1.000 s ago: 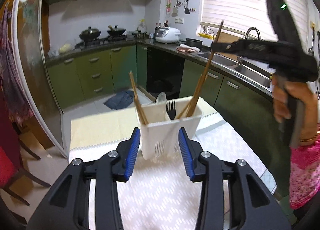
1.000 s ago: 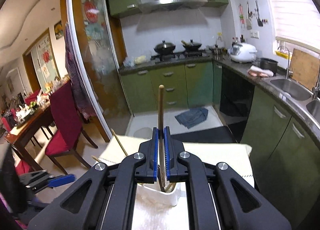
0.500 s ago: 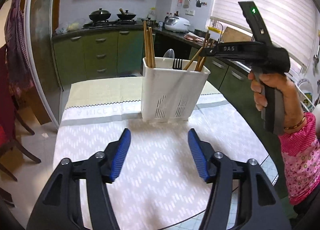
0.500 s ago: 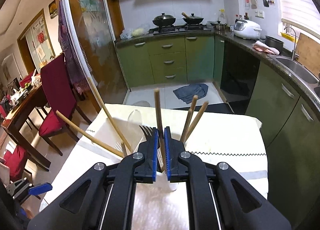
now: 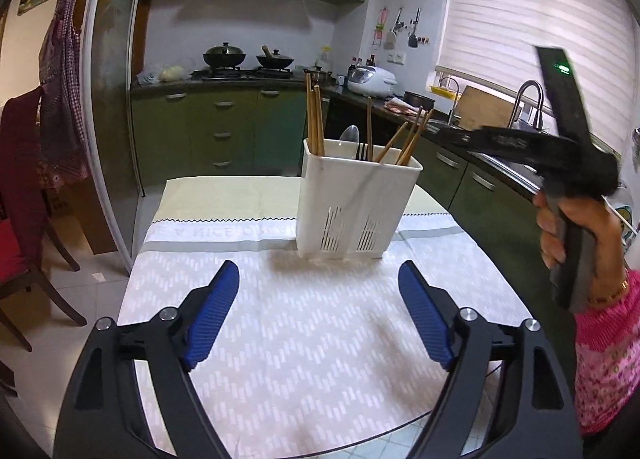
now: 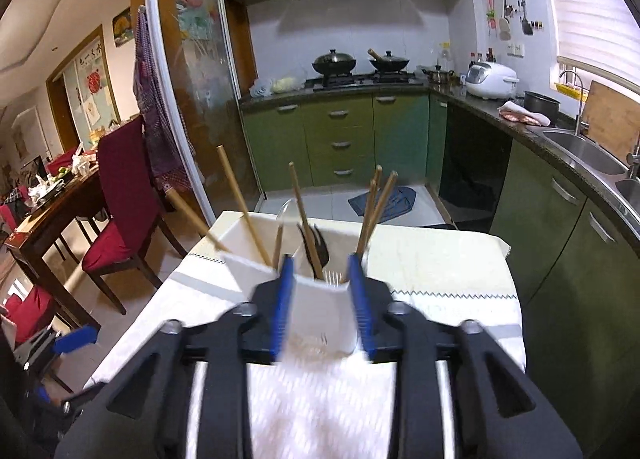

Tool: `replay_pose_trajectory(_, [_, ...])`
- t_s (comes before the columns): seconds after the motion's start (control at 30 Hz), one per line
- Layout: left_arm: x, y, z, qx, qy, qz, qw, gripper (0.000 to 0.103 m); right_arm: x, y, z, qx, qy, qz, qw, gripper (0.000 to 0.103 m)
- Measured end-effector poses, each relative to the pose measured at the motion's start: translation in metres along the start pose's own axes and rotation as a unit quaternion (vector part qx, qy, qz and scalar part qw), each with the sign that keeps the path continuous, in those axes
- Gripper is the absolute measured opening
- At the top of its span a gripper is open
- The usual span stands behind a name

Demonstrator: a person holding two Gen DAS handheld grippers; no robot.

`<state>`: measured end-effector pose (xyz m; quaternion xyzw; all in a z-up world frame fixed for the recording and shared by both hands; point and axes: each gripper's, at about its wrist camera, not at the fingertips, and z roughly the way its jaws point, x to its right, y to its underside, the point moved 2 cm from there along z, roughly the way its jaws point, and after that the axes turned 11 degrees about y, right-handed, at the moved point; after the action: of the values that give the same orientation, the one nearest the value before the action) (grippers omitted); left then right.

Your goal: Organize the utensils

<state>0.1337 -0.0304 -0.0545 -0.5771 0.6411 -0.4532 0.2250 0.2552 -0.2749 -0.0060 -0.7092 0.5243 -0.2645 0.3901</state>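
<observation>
Your right claw [image 6: 323, 305] is spread open with nothing in it, poised just above the white slotted plastic utensil caddy [image 5: 356, 207], which stands on the white patterned tabletop [image 5: 320, 339] holding wooden chopsticks [image 5: 314, 119], a black fork [image 5: 361, 151] and a spoon [image 5: 349, 138]. Looks like the drop-off step is wrapping up; next you'd back off. Your left claw [image 5: 320, 315] gapes wide, near the caddy.
</observation>
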Motion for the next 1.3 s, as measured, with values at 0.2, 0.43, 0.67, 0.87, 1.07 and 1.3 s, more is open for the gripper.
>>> replay_pose_trajectory(0.2, [0.006,0.008,-0.002,-0.003,0.003,0.007,1.0000,0.084,0.011,0.044,-0.052,0.021,0.005,0.006,1.000,0.070])
replay_pose_trajectory(0.43, [0.010,0.026,-0.013,0.004,-0.002,0.010,0.9999,0.095,0.019,0.105,-0.101,0.025,0.009,-0.002,1.000,0.099])
replay_pose_trajectory(0.67, [0.016,0.042,-0.032,0.000,0.004,0.016,0.9999,0.097,0.015,0.154,-0.147,0.048,0.030,-0.015,0.998,0.099])
replay_pose_trajectory(0.87, [0.027,0.044,-0.059,0.012,-0.005,0.029,0.9995,0.097,0.014,0.168,-0.184,0.065,0.035,-0.011,0.997,0.099])
replay_pose_trajectory(1.07, [0.035,0.046,-0.085,0.024,-0.010,0.033,0.9991,0.097,0.013,0.181,-0.214,0.072,0.047,-0.016,0.996,0.099])
replay_pose_trajectory(1.3, [0.050,0.053,-0.105,0.032,-0.010,0.047,0.9983,0.097,0.008,0.194,-0.238,0.084,0.048,-0.019,0.995,0.099])
